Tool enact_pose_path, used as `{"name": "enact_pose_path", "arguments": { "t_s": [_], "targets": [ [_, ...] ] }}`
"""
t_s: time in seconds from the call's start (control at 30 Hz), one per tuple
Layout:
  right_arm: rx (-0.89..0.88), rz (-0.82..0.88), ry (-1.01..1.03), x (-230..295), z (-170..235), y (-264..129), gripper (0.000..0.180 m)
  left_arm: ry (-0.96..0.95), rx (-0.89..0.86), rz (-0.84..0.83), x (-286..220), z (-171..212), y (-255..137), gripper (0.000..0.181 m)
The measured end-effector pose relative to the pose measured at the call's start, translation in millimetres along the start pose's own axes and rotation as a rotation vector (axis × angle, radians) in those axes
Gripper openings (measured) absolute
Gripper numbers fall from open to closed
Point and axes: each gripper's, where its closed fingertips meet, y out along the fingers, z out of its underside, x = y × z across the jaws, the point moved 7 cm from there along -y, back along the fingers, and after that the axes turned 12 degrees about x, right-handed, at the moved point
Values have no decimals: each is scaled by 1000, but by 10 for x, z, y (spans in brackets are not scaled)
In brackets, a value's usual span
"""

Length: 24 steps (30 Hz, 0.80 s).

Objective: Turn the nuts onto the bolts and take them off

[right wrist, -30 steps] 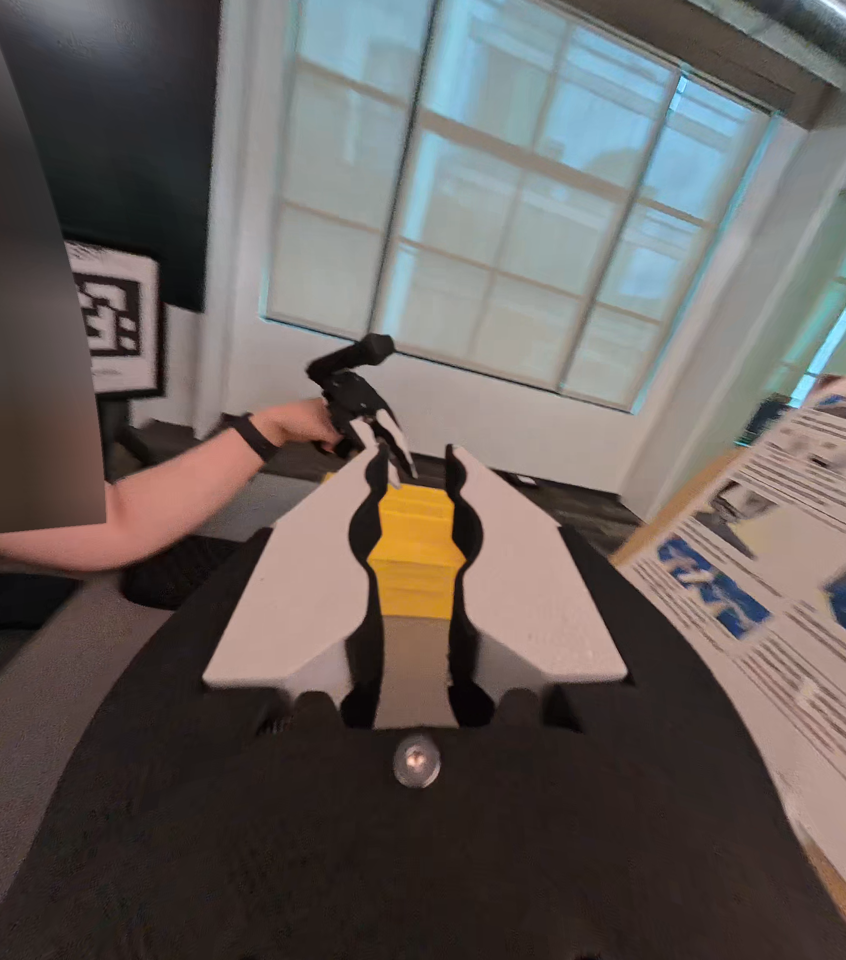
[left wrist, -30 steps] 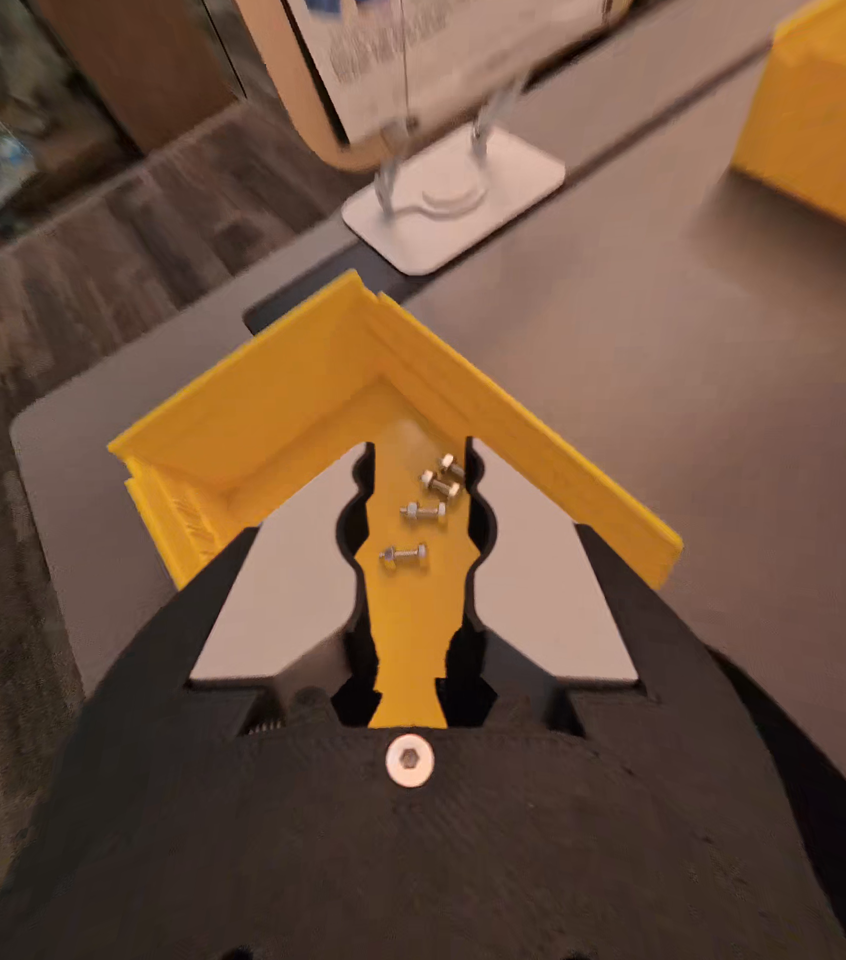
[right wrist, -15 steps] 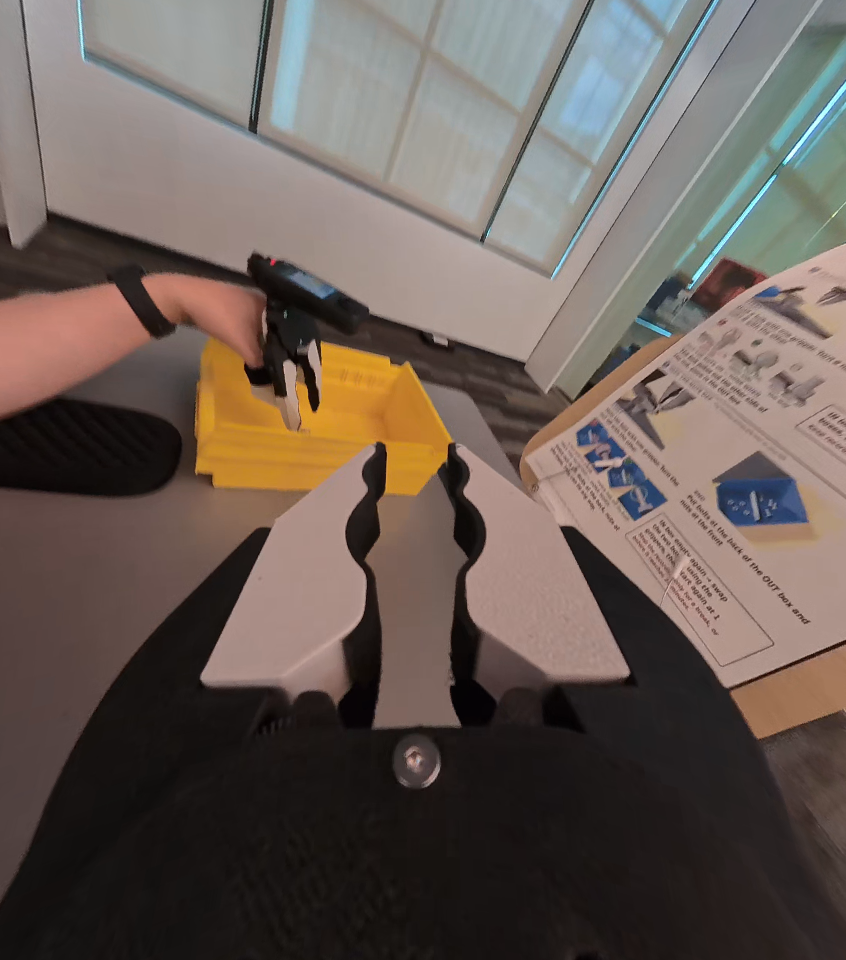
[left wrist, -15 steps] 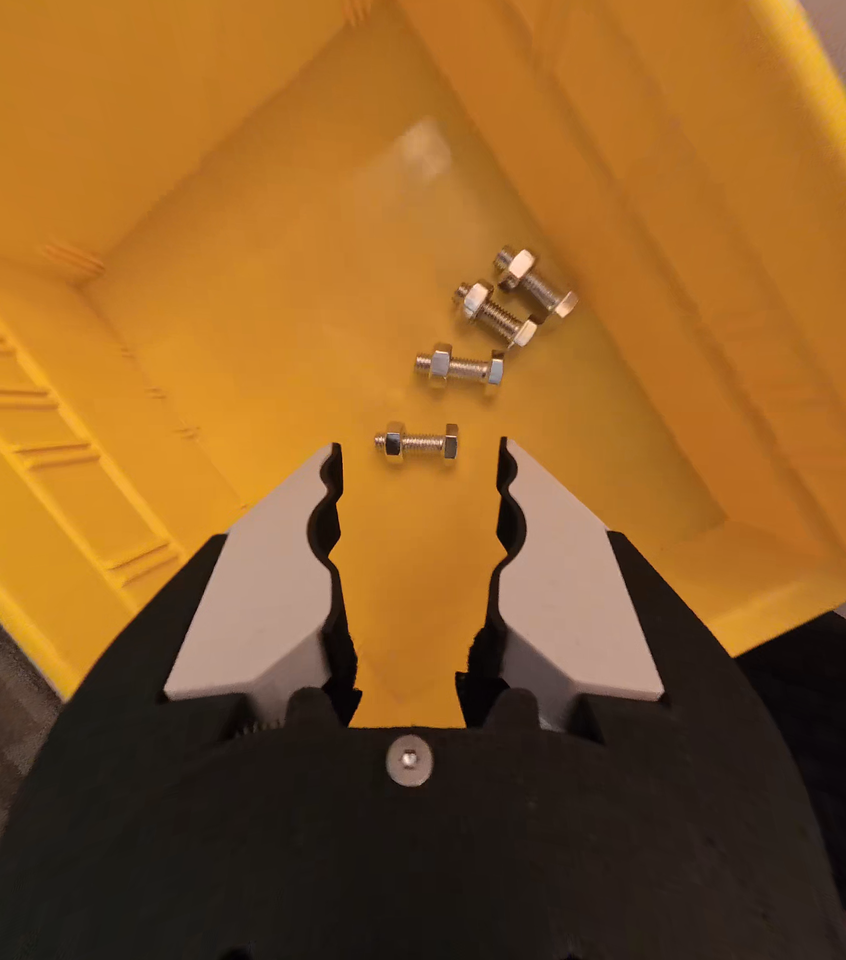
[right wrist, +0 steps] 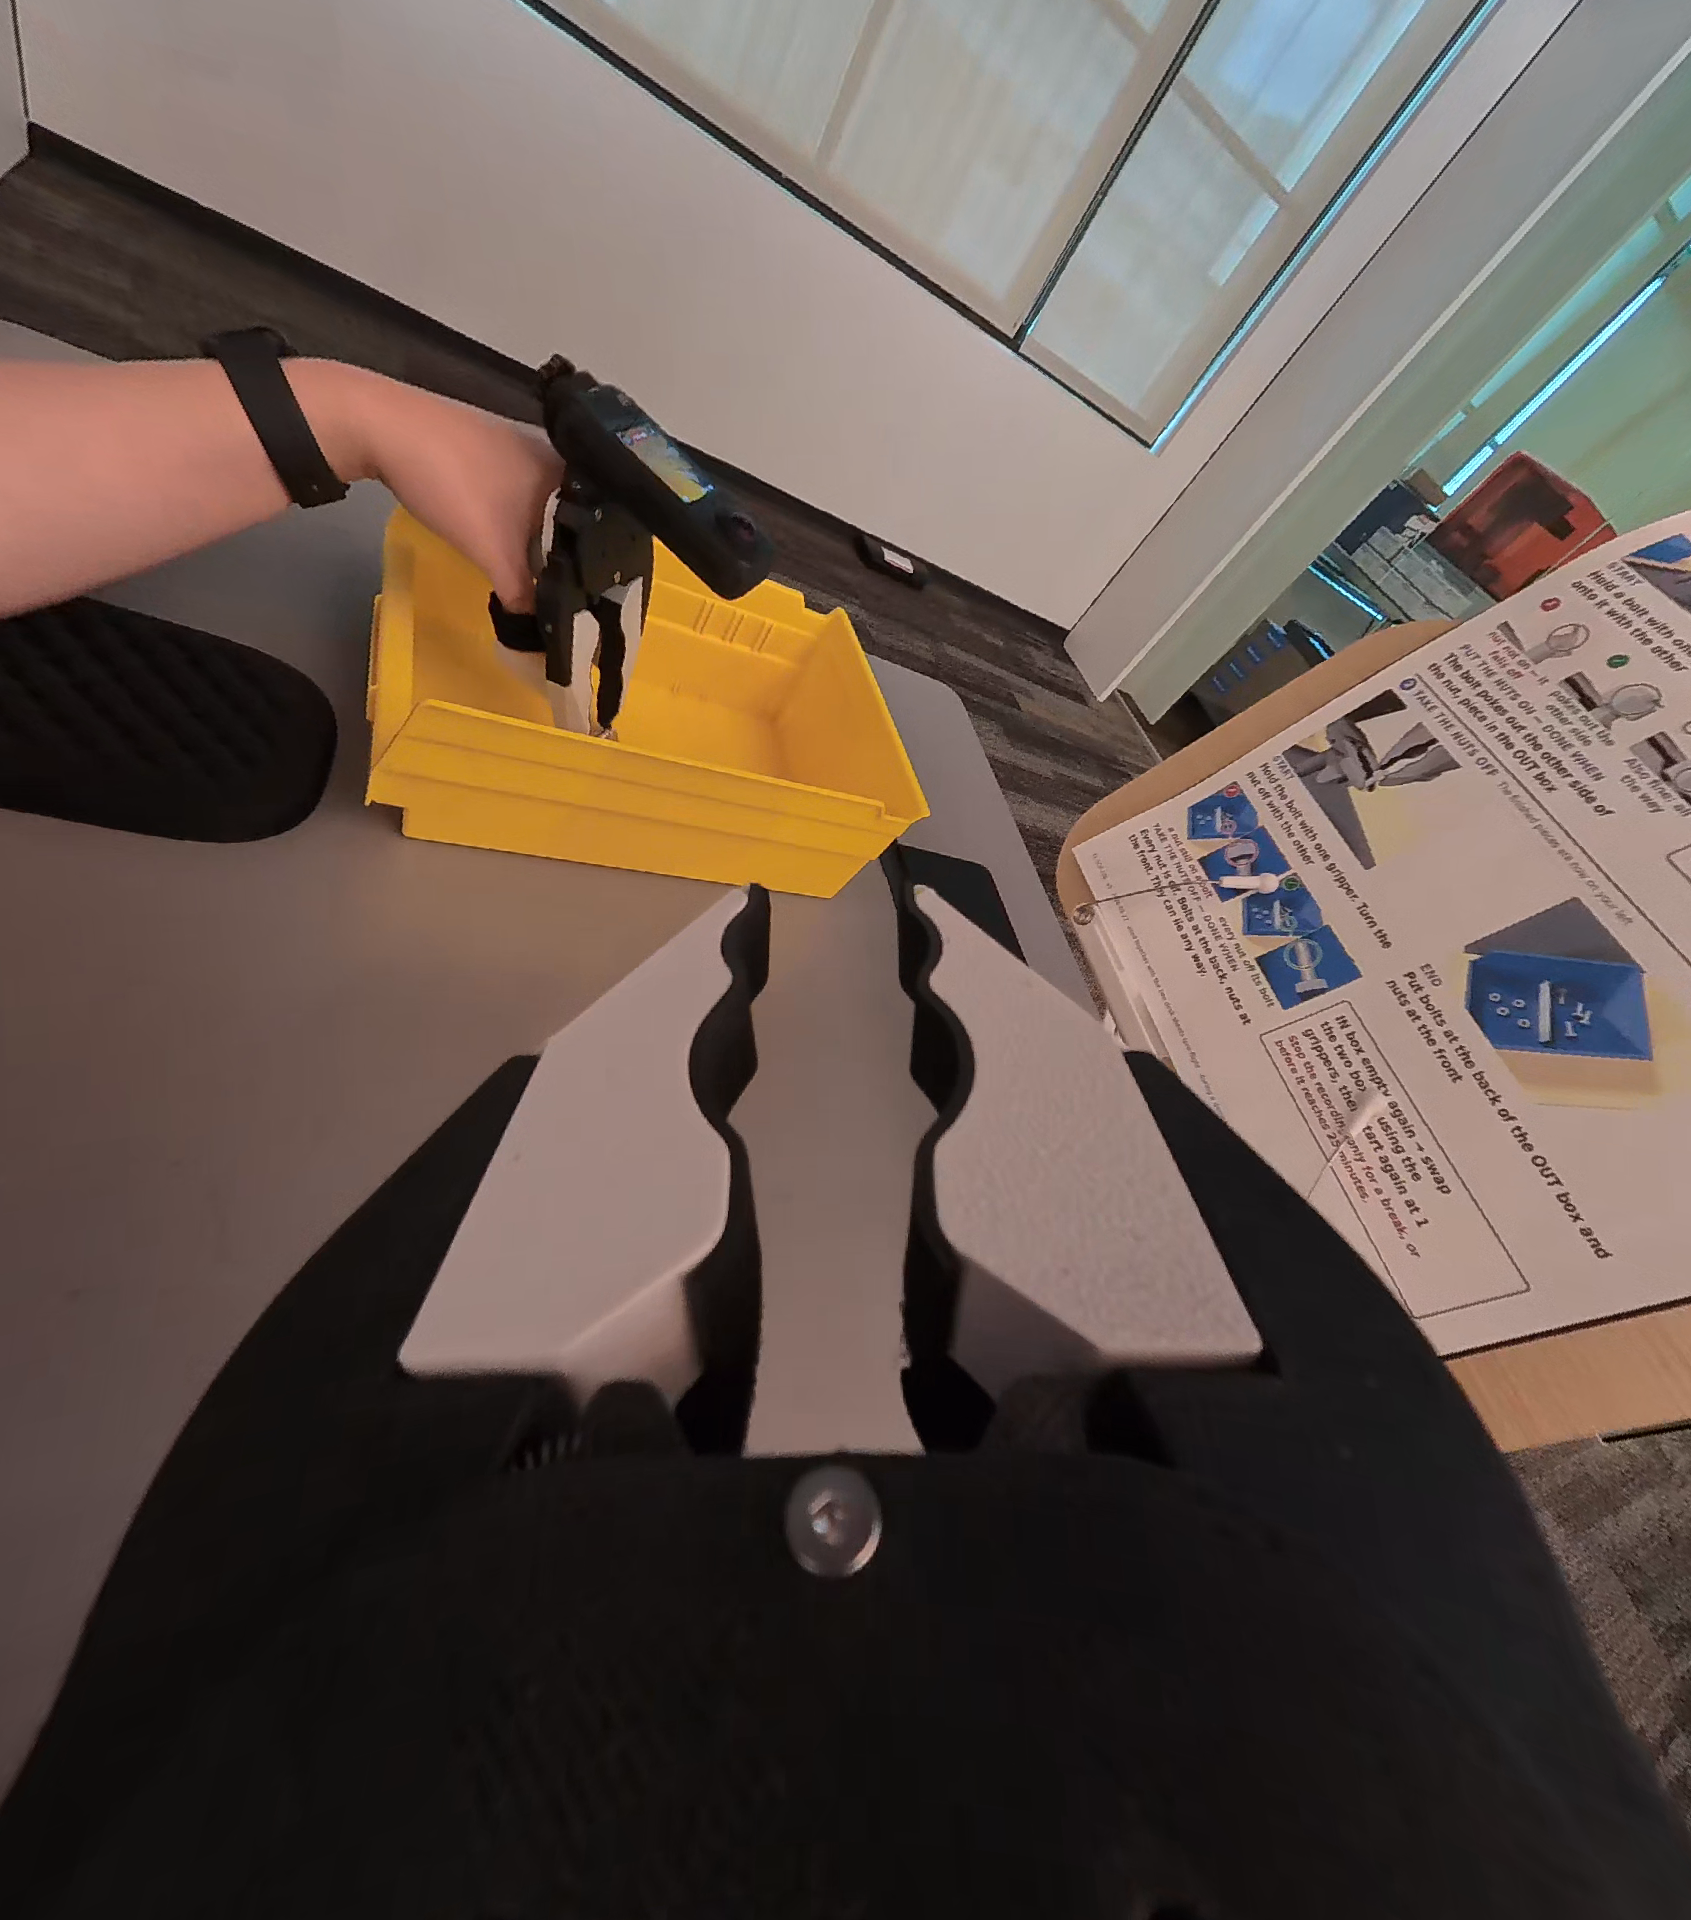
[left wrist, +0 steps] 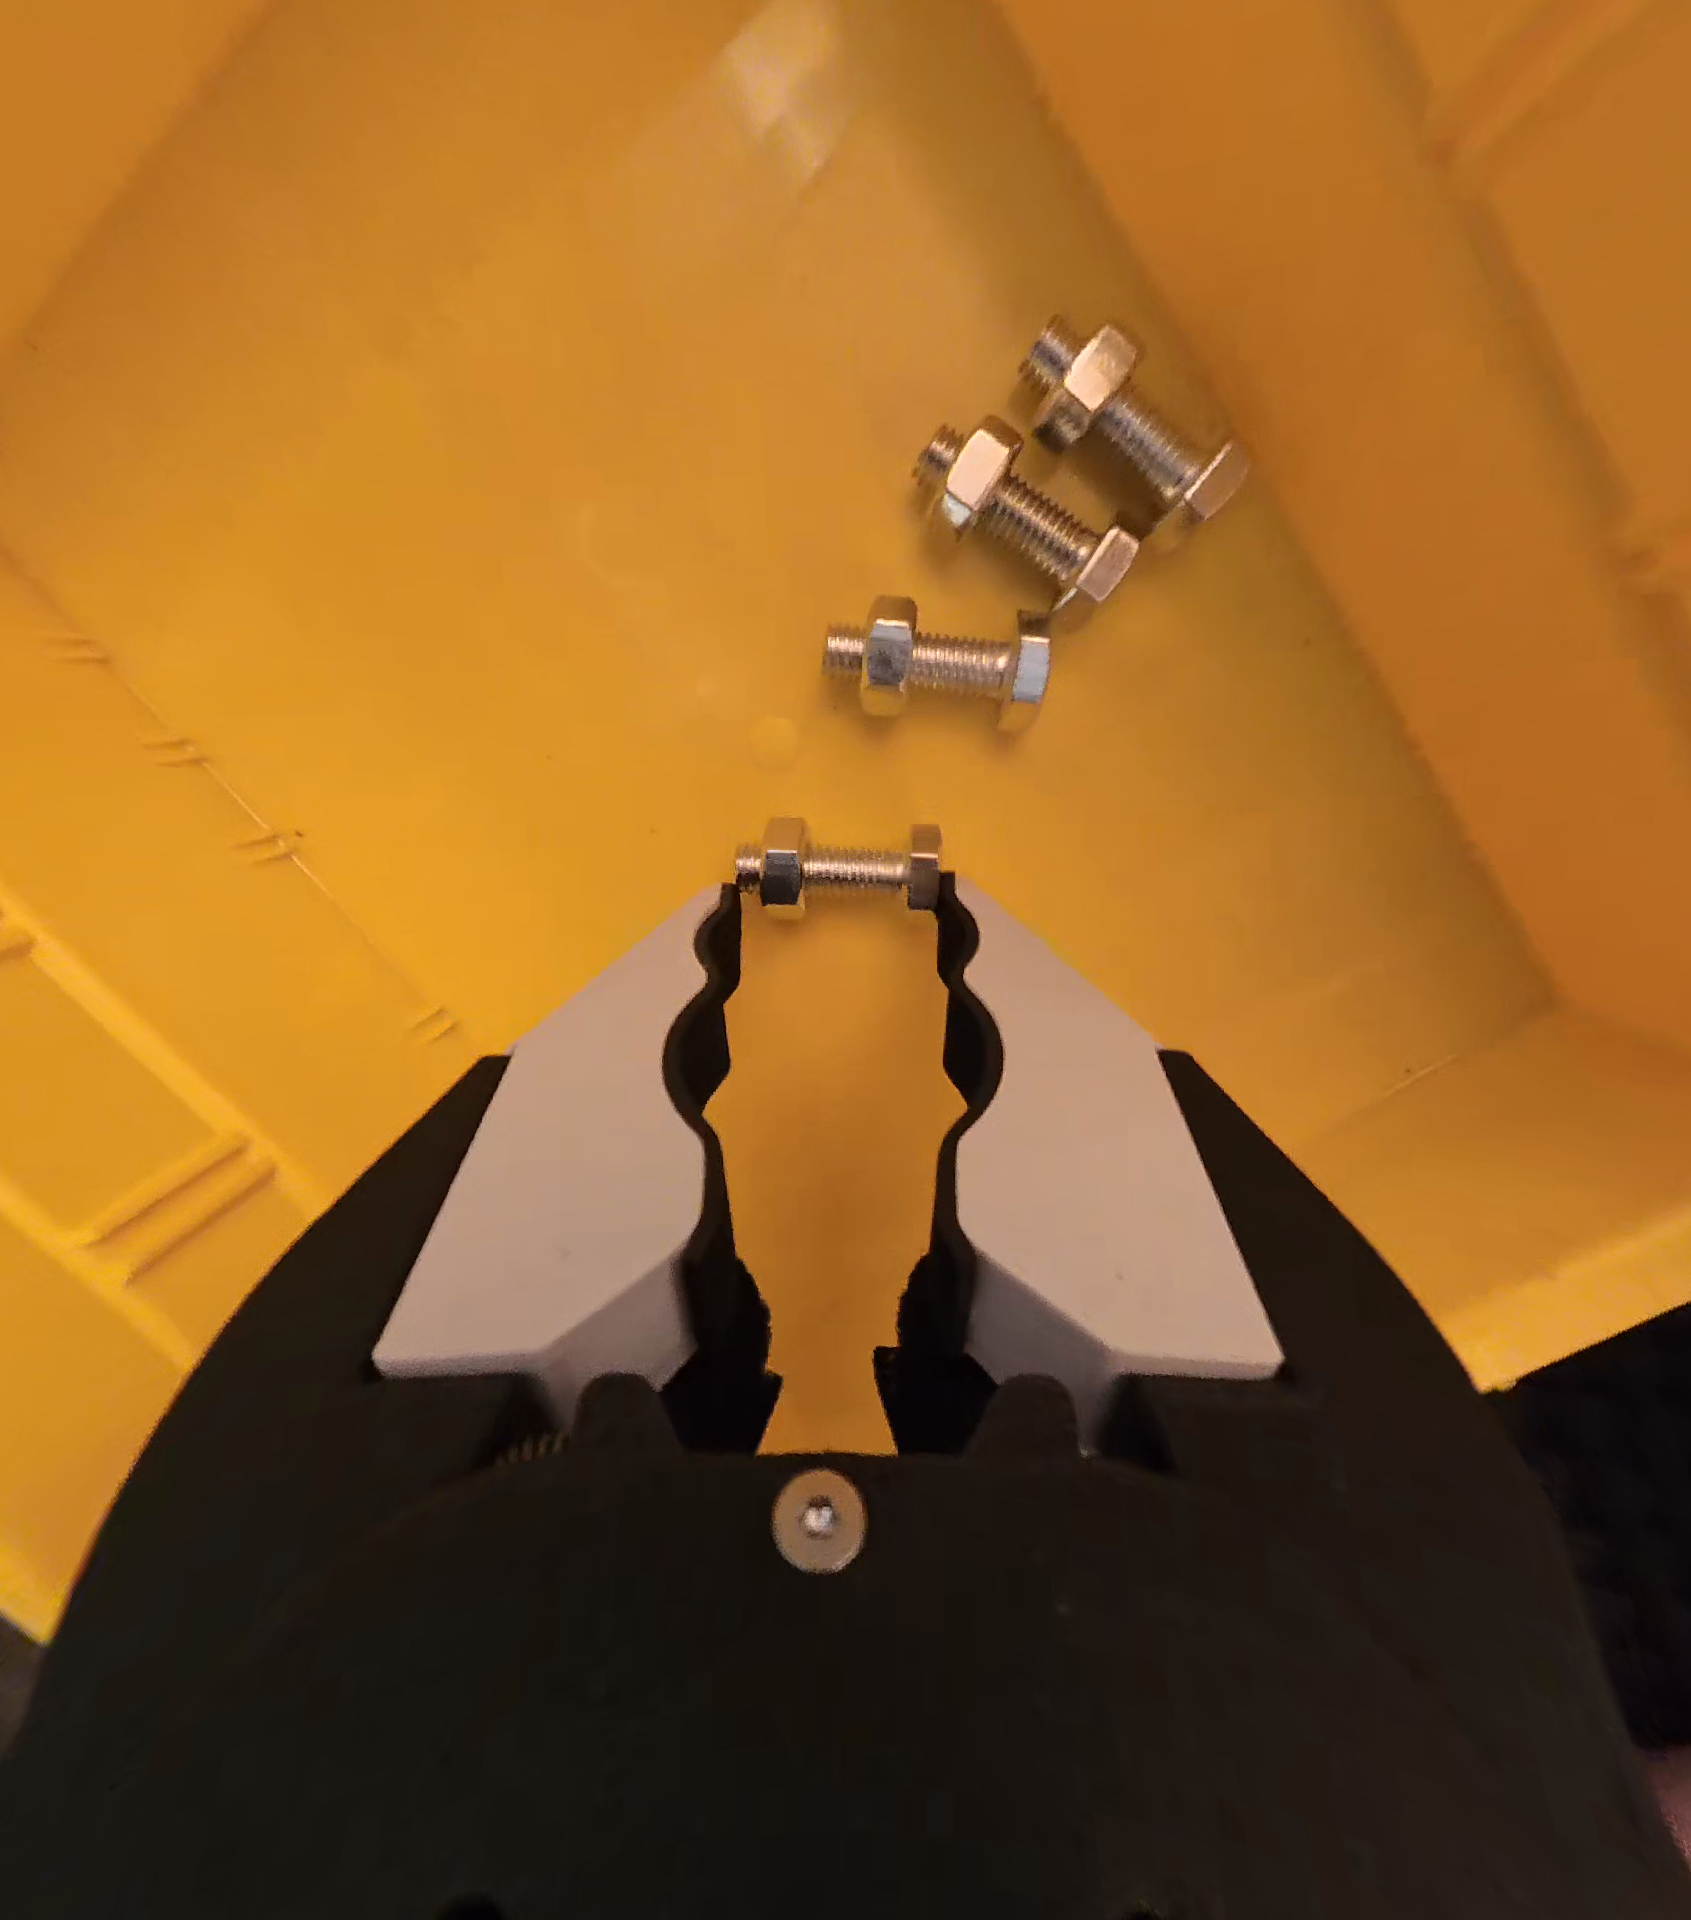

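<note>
In the left wrist view my left gripper [left wrist: 839, 899] is down inside a yellow bin [left wrist: 508, 520]. Its two tips touch the two ends of a silver bolt with a nut on it [left wrist: 851, 864], which lies crosswise on the bin floor. Three more bolts with nuts [left wrist: 934, 665], [left wrist: 1028, 514], [left wrist: 1132, 436] lie farther in, to the right. In the right wrist view the left gripper [right wrist: 592, 717] reaches into the same bin [right wrist: 633, 810]. My right gripper [right wrist: 825, 904] is open and empty above the grey table [right wrist: 197, 1039], short of the bin.
A printed instruction board [right wrist: 1495, 935] leans at the right of the table. A black ribbed pad [right wrist: 93, 717] lies left of the bin, under the person's forearm [right wrist: 93, 488]. The bin walls rise close around the left gripper. The grippers' ends are close to 40 cm from one another.
My left gripper went down into the bin, reached the nearest bolt and narrowed onto its ends. My right gripper tilted down toward the table.
</note>
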Motion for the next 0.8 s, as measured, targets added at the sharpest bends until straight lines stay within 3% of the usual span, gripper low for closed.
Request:
{"name": "enact_pose_path", "arguments": {
  "t_s": [0.2,0.37,0.6,0.8],
  "targets": [
    [-2,-21,55,-26,22,89,23,36,-104,-81,-44,-15,-349,36],
    [-15,-114,296,-62,50,345,24,216,-421,-155,-448,-183,-1048,36],
    [-115,-611,765,166,-36,773,30,692,-851,-230,-1542,-321,-1762,36],
    [-132,-811,831,354,-73,934,30,847,-897,-331,-1946,-314,-1847,36]
  ]
}}
